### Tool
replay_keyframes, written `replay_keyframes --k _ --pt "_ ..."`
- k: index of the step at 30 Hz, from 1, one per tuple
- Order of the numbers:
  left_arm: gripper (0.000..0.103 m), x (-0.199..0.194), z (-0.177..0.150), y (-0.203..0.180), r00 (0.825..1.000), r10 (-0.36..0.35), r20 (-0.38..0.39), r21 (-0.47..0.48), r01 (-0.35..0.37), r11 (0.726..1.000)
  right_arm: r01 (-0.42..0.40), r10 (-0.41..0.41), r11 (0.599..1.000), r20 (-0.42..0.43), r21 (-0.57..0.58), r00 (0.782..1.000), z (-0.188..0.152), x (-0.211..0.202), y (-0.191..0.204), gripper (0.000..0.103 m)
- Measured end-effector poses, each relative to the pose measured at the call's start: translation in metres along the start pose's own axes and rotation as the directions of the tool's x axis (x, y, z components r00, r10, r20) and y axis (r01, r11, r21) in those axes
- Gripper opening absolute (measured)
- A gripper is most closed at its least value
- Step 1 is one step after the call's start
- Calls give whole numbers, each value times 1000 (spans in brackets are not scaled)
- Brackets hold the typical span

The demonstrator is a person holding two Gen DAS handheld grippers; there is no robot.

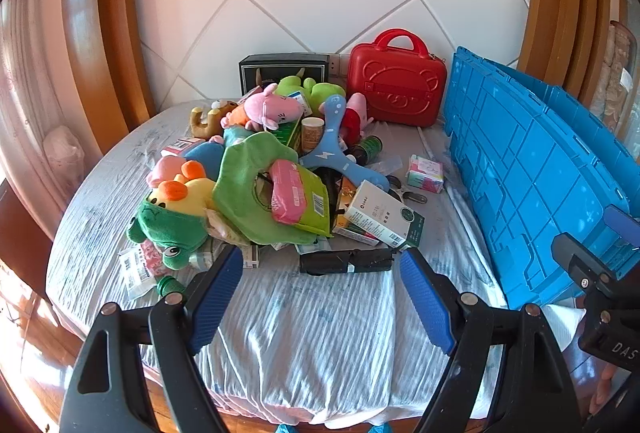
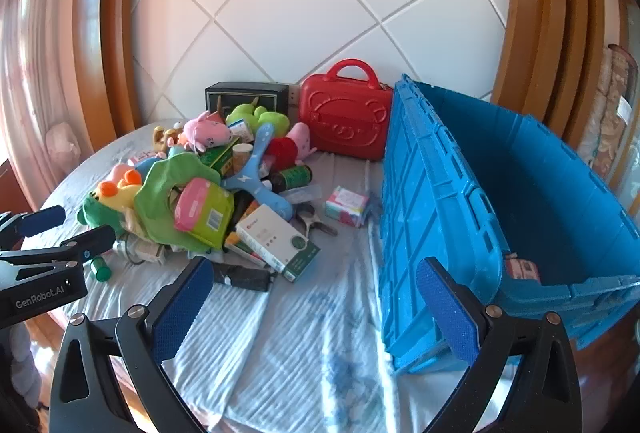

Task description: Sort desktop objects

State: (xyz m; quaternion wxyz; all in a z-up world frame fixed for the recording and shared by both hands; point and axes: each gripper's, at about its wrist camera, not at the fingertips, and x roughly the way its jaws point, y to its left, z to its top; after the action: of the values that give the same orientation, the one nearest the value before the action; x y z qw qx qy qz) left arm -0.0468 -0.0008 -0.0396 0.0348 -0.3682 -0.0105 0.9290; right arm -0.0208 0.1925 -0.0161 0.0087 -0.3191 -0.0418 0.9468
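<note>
Sorting had barely started: pile (image 1: 280,169) sat mid-table, left of the bin (image 2: 560,193), which held one small item (image 2: 522,268). Left gripper (image 1: 320,273) and right gripper (image 2: 316,285) were both wide, empty.

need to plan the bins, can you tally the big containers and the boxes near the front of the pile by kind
Blue crate: 1
Red carry case: 1
Dark box at the wall: 1
White-and-green carton: 1
Small pink-and-green box: 1
Total: 5
The pile's other small boxes are too overlapped to count.
</note>
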Motion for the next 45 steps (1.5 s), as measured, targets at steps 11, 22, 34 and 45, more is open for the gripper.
replay_keyframes --k 11,22,34,45 --pt "81 68 -5 10 994 23 -111 7 -22 1000 -54 50 998 -84 -40 995 5 52 19 103" --pt "81 202 -39 9 946 42 -321 37 -32 999 -117 102 993 -288 -35 952 -32 199 34 103" --pt "81 265 -55 22 909 74 -411 29 -68 997 -59 33 997 -408 -52 913 -70 309 20 103" --pt "81 244 -74 59 888 165 -428 -40 -201 979 -315 236 944 -461 -101 856 -112 271 74 102"
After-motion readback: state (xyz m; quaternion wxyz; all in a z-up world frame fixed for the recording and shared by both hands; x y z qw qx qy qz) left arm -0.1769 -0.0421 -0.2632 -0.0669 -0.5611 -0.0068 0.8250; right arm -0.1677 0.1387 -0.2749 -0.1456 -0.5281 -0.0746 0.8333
